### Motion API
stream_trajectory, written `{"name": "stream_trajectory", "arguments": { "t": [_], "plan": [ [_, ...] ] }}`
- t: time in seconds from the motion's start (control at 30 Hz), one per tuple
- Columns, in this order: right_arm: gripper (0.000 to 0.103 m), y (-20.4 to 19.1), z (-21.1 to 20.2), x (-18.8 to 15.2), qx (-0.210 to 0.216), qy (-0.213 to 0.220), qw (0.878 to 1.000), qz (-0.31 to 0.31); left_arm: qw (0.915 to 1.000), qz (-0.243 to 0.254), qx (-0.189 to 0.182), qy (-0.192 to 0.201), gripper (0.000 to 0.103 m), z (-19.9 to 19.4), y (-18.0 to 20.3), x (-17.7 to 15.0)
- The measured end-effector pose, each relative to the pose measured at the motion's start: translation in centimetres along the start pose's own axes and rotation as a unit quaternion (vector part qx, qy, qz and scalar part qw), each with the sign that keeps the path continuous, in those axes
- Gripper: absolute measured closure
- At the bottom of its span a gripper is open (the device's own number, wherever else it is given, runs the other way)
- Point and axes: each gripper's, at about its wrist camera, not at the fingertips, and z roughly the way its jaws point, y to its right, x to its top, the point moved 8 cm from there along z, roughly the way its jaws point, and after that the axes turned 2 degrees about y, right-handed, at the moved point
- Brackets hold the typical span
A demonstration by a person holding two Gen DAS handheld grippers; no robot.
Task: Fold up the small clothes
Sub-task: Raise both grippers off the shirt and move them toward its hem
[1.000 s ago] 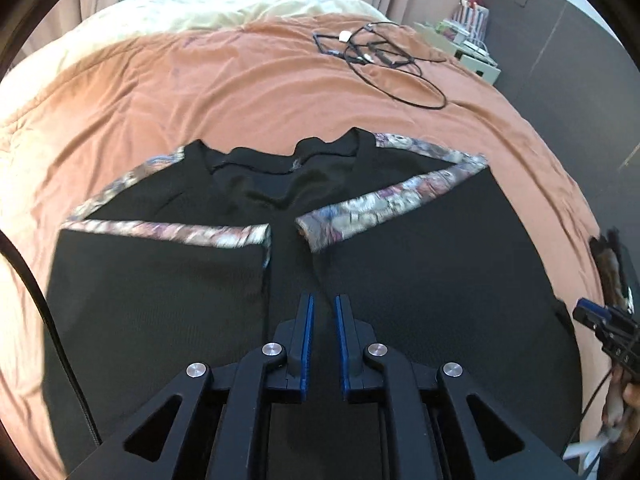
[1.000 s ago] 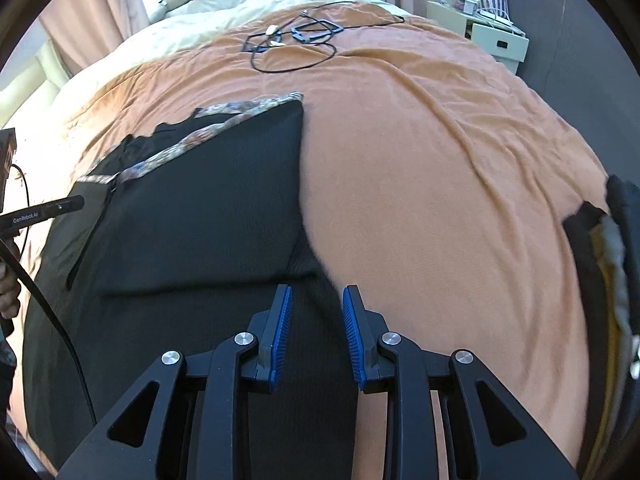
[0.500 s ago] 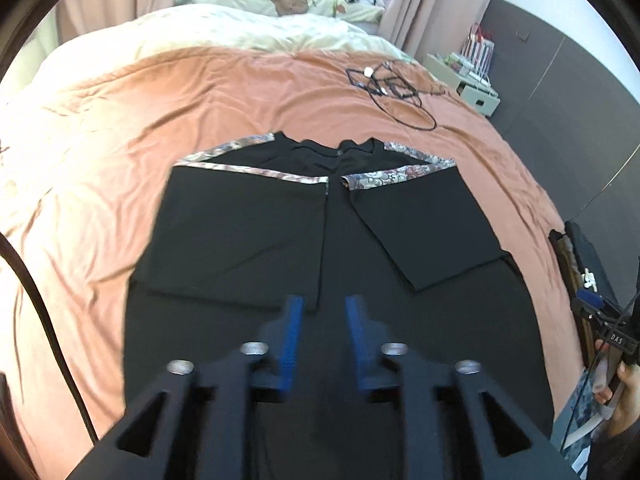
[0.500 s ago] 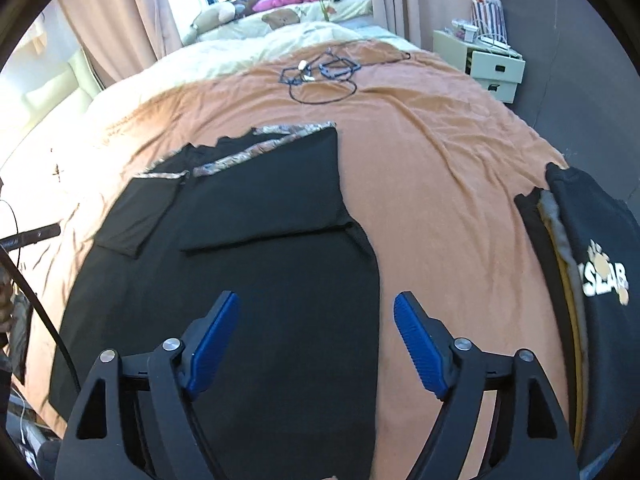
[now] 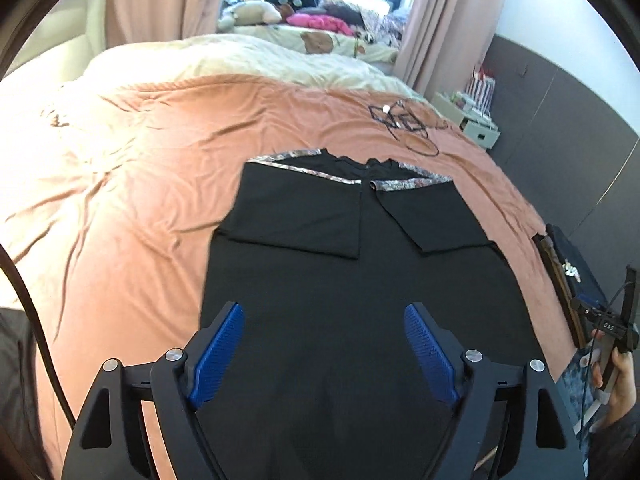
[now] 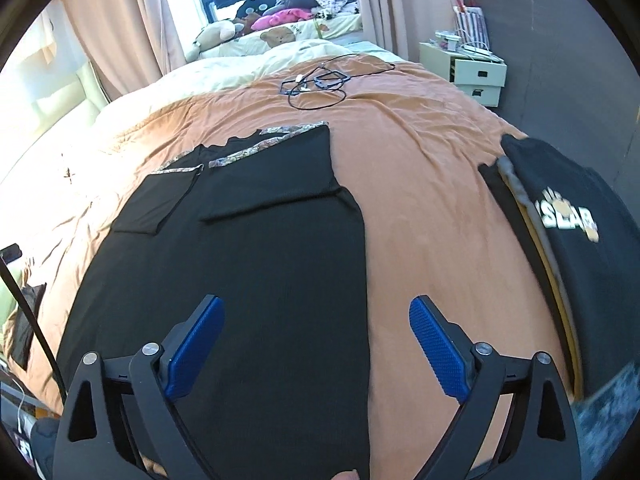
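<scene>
A black garment (image 5: 360, 280) with patterned trim lies flat on the orange bedspread (image 5: 140, 168), both sleeves folded in over its chest. In the left wrist view my left gripper (image 5: 325, 350) hovers above the garment's lower half, its jaws opening wide with nothing between them. The right wrist view shows the same garment (image 6: 256, 260) from the right. My right gripper (image 6: 316, 346) hangs over its right edge, its jaws still opening and empty. The right gripper also appears at the far right of the left wrist view, held by a hand (image 5: 616, 376).
A stack of folded clothes (image 6: 568, 216) with a black printed top lies at the bed's right edge. Tangled black cables (image 6: 316, 80) rest on the bedspread beyond the garment. A white drawer unit (image 6: 476, 72) stands against the grey wall. Soft toys sit by the window.
Both grippers have pulled back and risen away from the garment, and both have gone from nearly shut to wide open. The folded sleeves stay where they lay.
</scene>
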Motion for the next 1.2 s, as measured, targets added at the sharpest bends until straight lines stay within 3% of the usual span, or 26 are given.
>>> {"name": "stream_trajectory", "arguments": {
  "t": [0.33,0.67,0.73,0.8,0.87,1.07,1.2],
  "plan": [
    [0.01,0.7,-6.3,-5.2,0.026,0.028,0.999,-0.014,0.9986,-0.029,0.023,0.039,0.019,-7.8,-2.7,-6.6],
    [0.01,4.0,-10.2,-11.7,0.068,0.039,0.997,0.013,0.997,-0.034,0.06,0.036,0.02,-11.3,-4.4,-14.0],
    [0.013,5.3,-10.2,-13.1,0.068,0.034,0.997,0.021,0.9966,-0.042,0.064,0.029,0.02,-11.4,-5.3,-15.3],
    [0.02,6.0,-10.4,-14.4,0.068,0.025,0.997,0.027,0.9957,-0.067,0.06,0.025,0.034,-11.3,-6.2,-16.2],
    [0.024,7.0,-10.3,-15.7,0.07,0.014,0.997,0.033,0.9945,-0.086,0.052,0.027,0.038,-11.3,-7.0,-16.9],
    [0.025,7.4,-9.4,-17.1,0.066,0.004,0.997,0.049,0.9934,-0.112,0.026,0.0,0.048,-9.0,-9.7,-21.5],
    [0.034,7.2,-8.1,-17.1,0.087,0.005,0.994,0.069,0.9931,-0.115,0.014,-0.016,0.048,-7.5,-10.6,-23.6]
  ]
}}
